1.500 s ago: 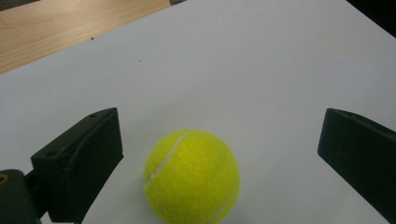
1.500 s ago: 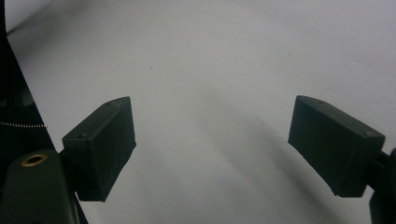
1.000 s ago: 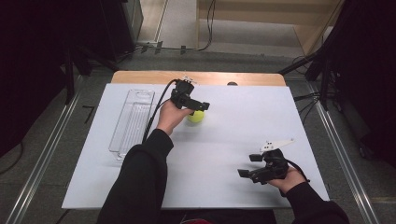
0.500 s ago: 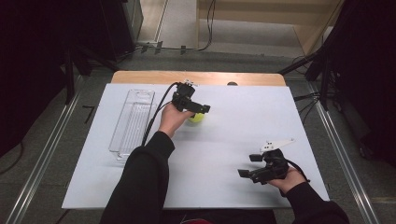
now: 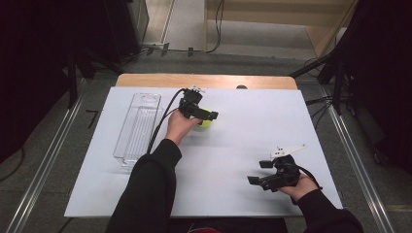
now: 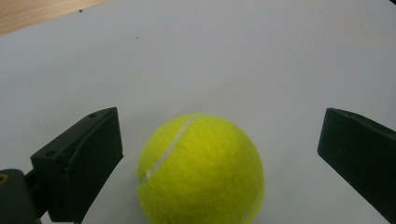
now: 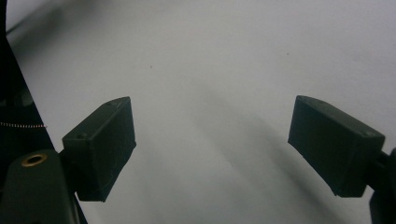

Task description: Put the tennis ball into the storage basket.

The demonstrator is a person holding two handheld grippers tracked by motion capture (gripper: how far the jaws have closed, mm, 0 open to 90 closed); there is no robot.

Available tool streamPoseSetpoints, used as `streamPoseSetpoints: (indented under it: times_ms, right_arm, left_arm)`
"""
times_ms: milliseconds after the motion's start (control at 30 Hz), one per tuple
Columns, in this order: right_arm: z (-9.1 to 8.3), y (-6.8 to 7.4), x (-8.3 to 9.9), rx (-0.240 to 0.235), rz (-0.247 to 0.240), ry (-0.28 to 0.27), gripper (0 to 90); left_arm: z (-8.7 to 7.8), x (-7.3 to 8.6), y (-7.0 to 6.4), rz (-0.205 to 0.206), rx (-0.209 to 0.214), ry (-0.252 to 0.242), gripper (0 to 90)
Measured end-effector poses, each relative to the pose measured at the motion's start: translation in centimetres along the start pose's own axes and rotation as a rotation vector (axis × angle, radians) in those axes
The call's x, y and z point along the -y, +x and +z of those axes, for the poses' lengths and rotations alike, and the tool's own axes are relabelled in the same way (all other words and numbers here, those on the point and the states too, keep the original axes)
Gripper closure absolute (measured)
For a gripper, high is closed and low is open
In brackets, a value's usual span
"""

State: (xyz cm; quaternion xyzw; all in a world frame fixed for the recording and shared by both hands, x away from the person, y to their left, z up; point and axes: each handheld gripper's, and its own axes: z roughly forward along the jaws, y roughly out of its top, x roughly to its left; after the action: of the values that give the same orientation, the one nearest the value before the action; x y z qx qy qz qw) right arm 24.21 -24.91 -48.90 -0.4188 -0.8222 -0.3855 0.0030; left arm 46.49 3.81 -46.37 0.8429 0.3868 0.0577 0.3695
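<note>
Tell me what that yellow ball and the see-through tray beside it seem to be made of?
The ball looks like a tennis ball: fuzzy yellow-green felt with a pale curved seam, probably over rubber. The tray seems to be clear hard plastic, glossy, since the white table cover shows through its ribbed floor. That cover looks matte, perhaps paper or board.

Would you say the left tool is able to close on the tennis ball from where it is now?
Probably yes: the left tool is open with the tennis ball between its jaws, gaps on both sides, and nothing else on the white table nearby.
</note>
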Motion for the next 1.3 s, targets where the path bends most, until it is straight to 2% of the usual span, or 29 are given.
streamPoseSetpoints:
  times_ms: [367, 567, 733, 833, 1000, 1033, 1100, 1200, 1300]
  right_arm:
    - [0.0, 0.0, 0.0, 0.001, 0.004, 0.001, 12.8]
    - [0.0, 0.0, 0.0, 0.002, 0.004, 0.001, 12.8]
    - [0.0, 0.0, 0.0, 0.001, 0.001, 0.001, 12.8]
    - [0.0, 0.0, 0.0, 0.003, 0.006, 0.001, 12.8]
    - [0.0, 0.0, 0.0, 0.002, 0.005, -0.001, 12.8]
    - [0.0, 0.0, 0.0, 0.002, 0.005, -0.001, 12.8]
    - [0.0, 0.0, 0.0, 0.001, 0.006, 0.000, 12.8]
    - [0.0, 0.0, 0.0, -0.001, 0.004, 0.001, 12.8]
    - [0.0, 0.0, 0.0, -0.001, 0.006, 0.004, 12.8]
  left_arm:
    - [1.2, 1.2, 0.1, -0.016, -0.006, 0.016, 0.5]
    - [2.0, 1.7, -0.1, 0.001, -0.032, 0.051, 0.5]
    - [2.4, 1.9, -0.3, 0.016, -0.036, 0.061, 0.5]
    - [2.6, 2.0, -0.3, 0.020, -0.054, 0.071, 1.1]
    - [2.4, 2.5, -0.5, 0.035, -0.085, 0.036, 14.8]
    - [2.5, 2.6, -0.4, 0.037, -0.092, 0.047, 15.3]
    - [2.5, 2.7, -0.4, 0.050, -0.128, 0.063, 22.9]
    - [2.3, 2.8, 0.0, 0.036, -0.106, 0.061, 25.2]
    - [2.3, 2.8, 0.0, 0.030, -0.104, 0.057, 25.8]
